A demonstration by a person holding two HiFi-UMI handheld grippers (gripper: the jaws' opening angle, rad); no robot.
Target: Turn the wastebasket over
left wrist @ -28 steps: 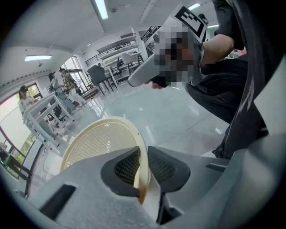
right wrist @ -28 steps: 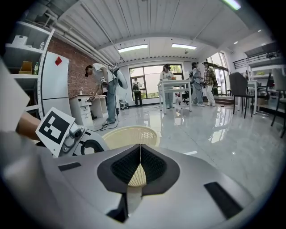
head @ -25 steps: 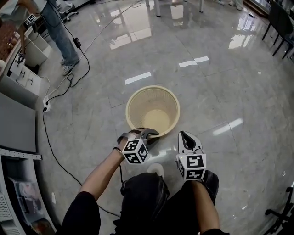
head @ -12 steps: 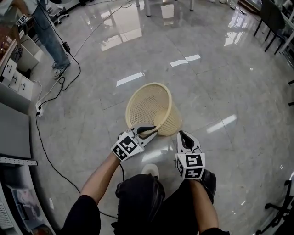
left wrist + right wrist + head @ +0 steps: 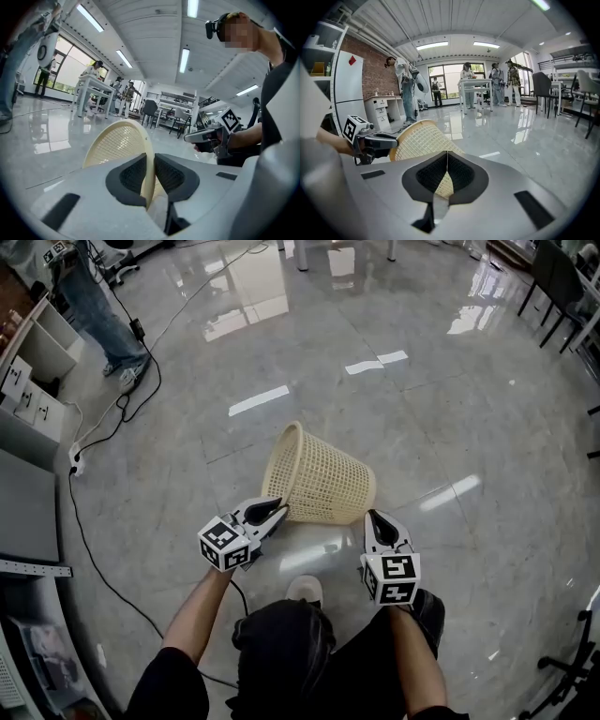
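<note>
One rim pinch is held by the left tool (image 5: 277, 508), the right tool (image 5: 377, 517) shut empty, so the tilted wastebasket (image 5: 323, 486) could be dropped.

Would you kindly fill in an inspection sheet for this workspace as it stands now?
Surface: glossy grey tiled floor, reflecting ceiling lights.
Job's things: cream plastic mesh wastebasket lies tipped on its side, mouth facing left in the head view.
Clutter: nothing seen.
Grippers: left gripper has its fingers shut on the wastebasket's rim; right gripper is shut and empty, close beside the base.
Cables: black cable trails over the floor from a white power strip at the left.
Surroundings: white cabinet at the left, standing person beyond it, black chairs far right.
</note>
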